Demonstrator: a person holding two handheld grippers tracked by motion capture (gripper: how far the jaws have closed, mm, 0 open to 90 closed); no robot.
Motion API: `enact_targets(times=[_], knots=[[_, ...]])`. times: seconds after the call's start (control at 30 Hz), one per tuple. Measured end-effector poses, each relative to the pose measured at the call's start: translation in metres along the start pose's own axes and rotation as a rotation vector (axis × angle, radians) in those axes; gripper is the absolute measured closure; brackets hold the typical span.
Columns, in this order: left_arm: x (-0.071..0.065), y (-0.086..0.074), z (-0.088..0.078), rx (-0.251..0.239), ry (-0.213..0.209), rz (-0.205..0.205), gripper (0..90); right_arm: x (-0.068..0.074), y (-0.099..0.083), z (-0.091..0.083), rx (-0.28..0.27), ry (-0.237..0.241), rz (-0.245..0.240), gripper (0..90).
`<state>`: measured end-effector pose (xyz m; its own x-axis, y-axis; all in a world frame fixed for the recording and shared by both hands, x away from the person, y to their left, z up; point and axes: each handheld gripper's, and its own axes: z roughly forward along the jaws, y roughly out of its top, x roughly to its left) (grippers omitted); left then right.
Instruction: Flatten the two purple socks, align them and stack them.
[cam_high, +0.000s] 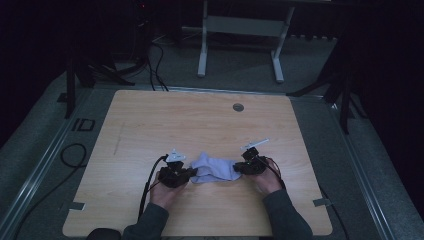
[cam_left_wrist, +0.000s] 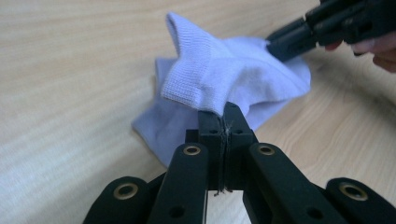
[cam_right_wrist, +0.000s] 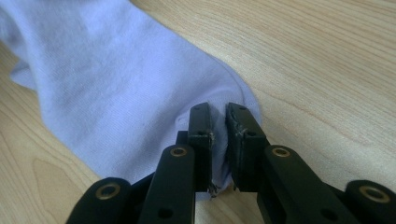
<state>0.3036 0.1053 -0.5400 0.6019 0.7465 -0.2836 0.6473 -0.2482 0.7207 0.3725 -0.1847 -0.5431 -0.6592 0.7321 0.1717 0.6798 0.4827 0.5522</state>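
Observation:
A pale lilac sock (cam_high: 215, 168) lies bunched on the wooden table (cam_high: 150, 125) between the two hands. My left gripper (cam_high: 191, 172) is shut on the sock's ribbed cuff end (cam_left_wrist: 201, 79), which stands up off the table; its jaws meet with cloth pinched at the tips (cam_left_wrist: 222, 114). My right gripper (cam_high: 236, 167) is shut on the other end of the sock (cam_right_wrist: 116, 84), with a fold of cloth caught between its jaws (cam_right_wrist: 218, 123). In the left gripper view the right gripper (cam_left_wrist: 299, 35) reaches in from the top right onto the sock.
A round grey grommet (cam_high: 238, 107) sits near the table's far edge. Beyond the table stand white desk legs (cam_high: 202, 45) and dark tripod feet (cam_high: 100, 70). A black cable (cam_high: 147, 185) trails from the left gripper toward the near edge.

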Motion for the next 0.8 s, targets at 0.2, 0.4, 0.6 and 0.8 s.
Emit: enact_targets(times=[0.2, 0.4, 0.6, 0.8], knots=[[0.002, -0.007, 0.003, 0.037, -0.016, -0.02, 88.6, 0.0, 0.0, 0.0, -0.002, 0.0, 0.005, 80.3], [0.002, -0.007, 0.0, 0.045, -0.044, -0.043, 88.5, 0.0, 0.0, 0.0, -0.002, 0.001, 0.005, 80.3], [0.001, -0.007, 0.001, 0.079, -0.035, -0.042, 88.4, 0.001, 0.0, 0.0, -0.002, -0.003, 0.005, 80.3], [0.003, -0.011, 0.008, 0.124, 0.014, -0.028, 87.9, 0.001, -0.001, 0.0, -0.003, -0.004, 0.004, 80.3]])
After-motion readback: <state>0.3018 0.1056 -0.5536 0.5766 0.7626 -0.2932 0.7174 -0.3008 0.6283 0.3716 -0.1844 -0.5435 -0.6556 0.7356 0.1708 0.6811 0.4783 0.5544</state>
